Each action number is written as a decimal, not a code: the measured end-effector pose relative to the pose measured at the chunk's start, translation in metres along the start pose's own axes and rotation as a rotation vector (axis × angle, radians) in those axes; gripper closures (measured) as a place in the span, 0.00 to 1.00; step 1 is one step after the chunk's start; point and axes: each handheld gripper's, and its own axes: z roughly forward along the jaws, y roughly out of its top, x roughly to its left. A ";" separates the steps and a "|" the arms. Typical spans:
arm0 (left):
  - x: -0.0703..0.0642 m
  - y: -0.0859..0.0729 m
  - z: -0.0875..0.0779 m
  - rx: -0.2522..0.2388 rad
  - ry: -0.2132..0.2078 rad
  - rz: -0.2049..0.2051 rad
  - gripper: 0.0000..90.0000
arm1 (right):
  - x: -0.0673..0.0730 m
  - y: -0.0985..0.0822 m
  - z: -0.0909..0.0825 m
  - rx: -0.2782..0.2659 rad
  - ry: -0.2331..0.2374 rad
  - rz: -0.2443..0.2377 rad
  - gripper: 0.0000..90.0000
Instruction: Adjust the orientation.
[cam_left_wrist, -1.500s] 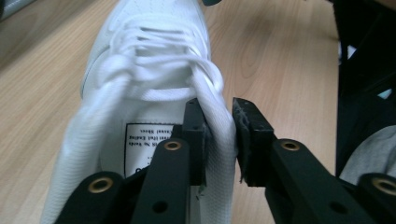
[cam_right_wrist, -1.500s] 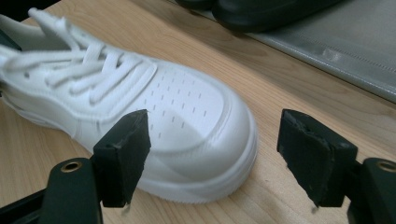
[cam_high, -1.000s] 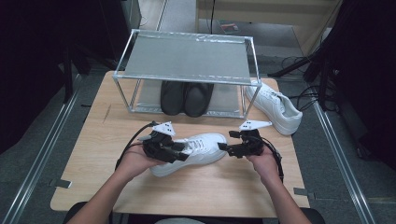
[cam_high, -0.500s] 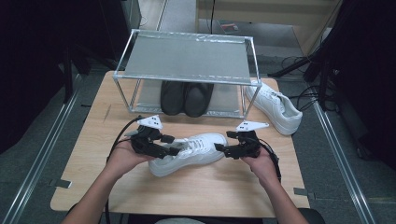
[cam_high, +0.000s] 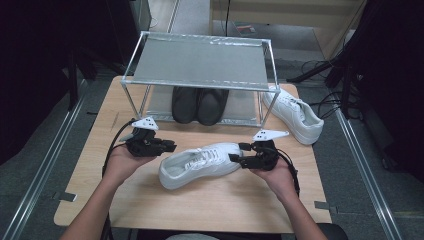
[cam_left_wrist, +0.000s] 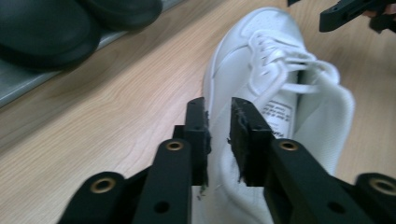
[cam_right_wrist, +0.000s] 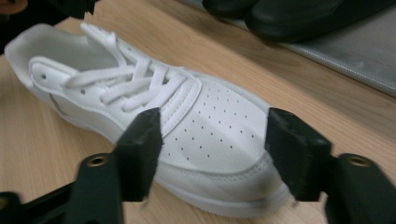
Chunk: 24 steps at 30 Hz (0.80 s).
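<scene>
While the white sneaker (cam_high: 202, 164) lies on its sole near the middle of the table (cam_high: 100, 165), somewhat toward the near edge, a gripper stands at each end of it. Its toe points toward the right edge and its heel toward the left edge.

The left gripper (cam_high: 167, 146), held in the person's left hand (cam_high: 120, 162), sits just beside the heel. In the left gripper view its jaws have just been closing and now stand close together with only a narrow gap between them; the heel rim of the sneaker (cam_left_wrist: 275, 93) lies right at that gap, yet whether the pads press on it cannot be told from the pictures. In the high view the jaw tips appear just short of the heel.

The right gripper (cam_high: 240, 152), held in the right hand (cam_high: 280, 177), is at the toe. Its jaws have also just been closing, and in the right gripper view they stand wide apart on either side of the perforated toe cap of the sneaker (cam_right_wrist: 205, 126), one by the lace end and the other by the tip; they straddle the toe, but a clear press of the pads on it does not show.

Toward the far edge of the table stands a metal shelf rack (cam_high: 200, 65), with a pair of black shoes (cam_high: 199, 104) on its lower level. A second white sneaker (cam_high: 294, 114) rests near the far right corner of the table, just beside the rack's right leg and well apart from both grippers.
</scene>
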 end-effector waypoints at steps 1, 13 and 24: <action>0.002 -0.001 0.001 0.004 -0.004 -0.004 0.92 | 0.001 -0.001 0.000 0.011 -0.004 -0.005 0.56; 0.007 -0.004 0.017 0.053 -0.030 0.001 0.96 | 0.005 -0.005 0.002 0.080 -0.057 -0.005 1.00; 0.003 -0.009 0.027 0.082 -0.046 -0.003 0.97 | -0.003 -0.011 0.007 0.031 -0.022 0.047 0.98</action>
